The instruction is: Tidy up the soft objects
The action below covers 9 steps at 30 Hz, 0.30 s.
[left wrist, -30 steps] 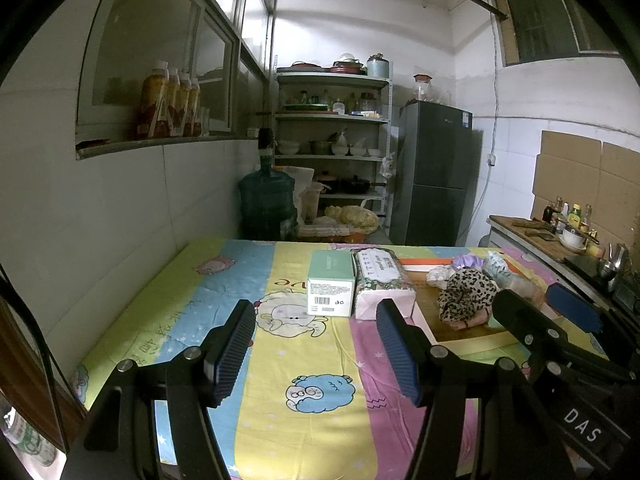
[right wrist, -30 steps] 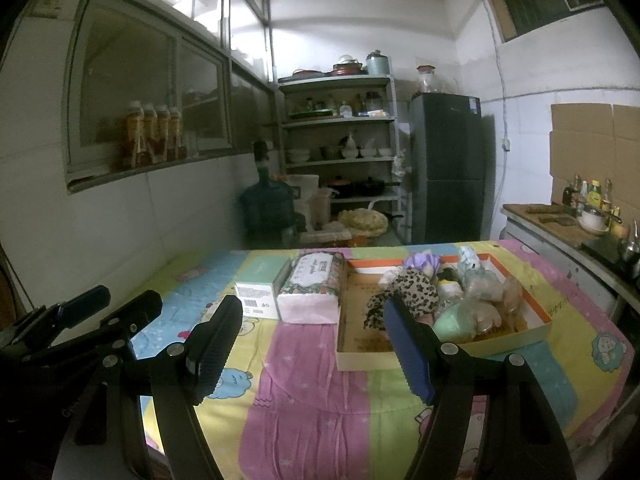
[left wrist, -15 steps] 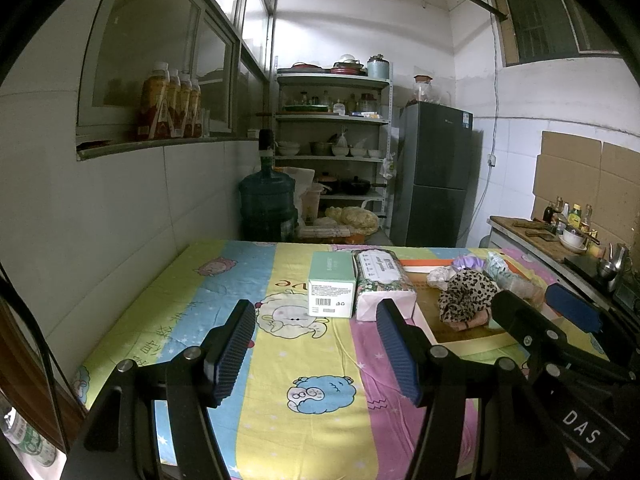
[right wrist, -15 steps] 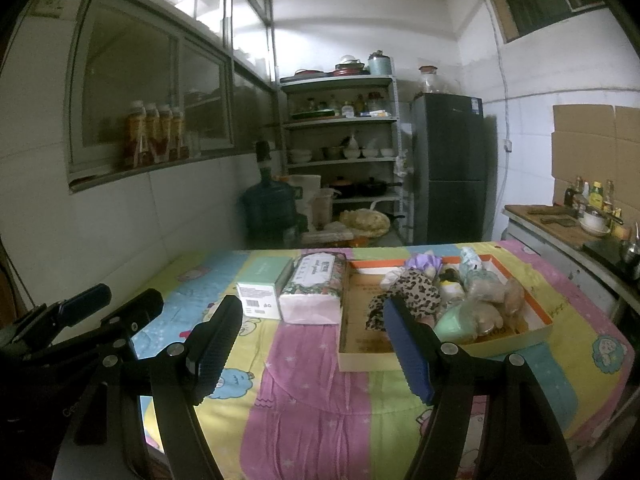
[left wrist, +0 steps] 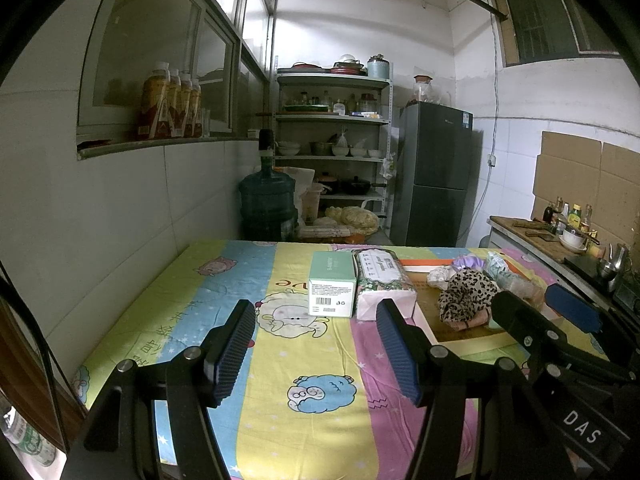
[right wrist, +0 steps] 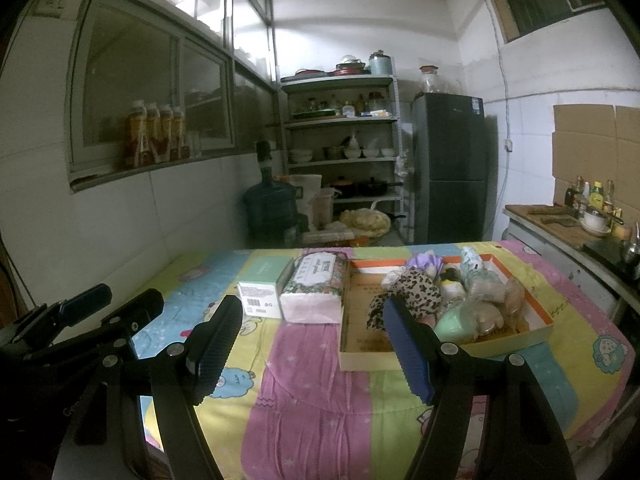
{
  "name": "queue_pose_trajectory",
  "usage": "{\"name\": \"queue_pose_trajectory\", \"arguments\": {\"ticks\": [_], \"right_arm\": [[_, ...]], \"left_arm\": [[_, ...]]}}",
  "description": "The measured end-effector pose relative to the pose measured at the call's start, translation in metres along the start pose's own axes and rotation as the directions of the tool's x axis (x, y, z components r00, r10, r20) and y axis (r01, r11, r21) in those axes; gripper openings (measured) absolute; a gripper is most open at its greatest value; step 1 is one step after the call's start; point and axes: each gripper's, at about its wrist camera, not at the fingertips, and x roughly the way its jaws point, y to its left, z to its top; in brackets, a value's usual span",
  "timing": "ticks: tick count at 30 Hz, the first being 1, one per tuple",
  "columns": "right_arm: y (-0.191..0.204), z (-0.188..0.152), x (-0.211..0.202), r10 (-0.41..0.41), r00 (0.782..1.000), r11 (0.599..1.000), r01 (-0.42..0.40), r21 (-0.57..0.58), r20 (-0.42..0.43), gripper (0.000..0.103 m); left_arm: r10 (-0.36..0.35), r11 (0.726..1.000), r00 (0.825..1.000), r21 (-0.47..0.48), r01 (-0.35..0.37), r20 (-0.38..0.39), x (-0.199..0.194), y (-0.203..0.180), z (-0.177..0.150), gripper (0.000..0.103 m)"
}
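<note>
Lying ahead and right of the empty, spread left gripper (left wrist: 316,346), the heap of soft things (right wrist: 452,300) in the cardboard tray (right wrist: 440,354) is seemingly reached more directly by the equally spread, empty right gripper (right wrist: 314,344).

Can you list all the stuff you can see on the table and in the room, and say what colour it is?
green box: one, pale green, on the tablecloth, left of the tissue pack
tissue pack: one, floral white and pink, between box and tray
cardboard tray: one, orange-rimmed, right side of the table
leopard cloth: one, spotted brown, in the tray
soft toys: several, green, purple, beige, piled in the tray
water jug: one, blue, on the floor by the shelves
fridge: one, dark grey, back wall
left gripper: open, empty
right gripper: open, empty
</note>
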Motion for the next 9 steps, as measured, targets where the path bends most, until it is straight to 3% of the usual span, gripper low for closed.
{"name": "queue_pose_trajectory", "arguments": {"ticks": [9], "right_arm": [[0.0008, 0.0000, 0.0000, 0.001, 1.000, 1.000, -0.001, 0.001, 0.000, 0.075]], "left_arm": [[0.000, 1.000, 1.000, -0.001, 0.000, 0.001, -0.0007, 0.0000, 0.0005, 0.063]]}}
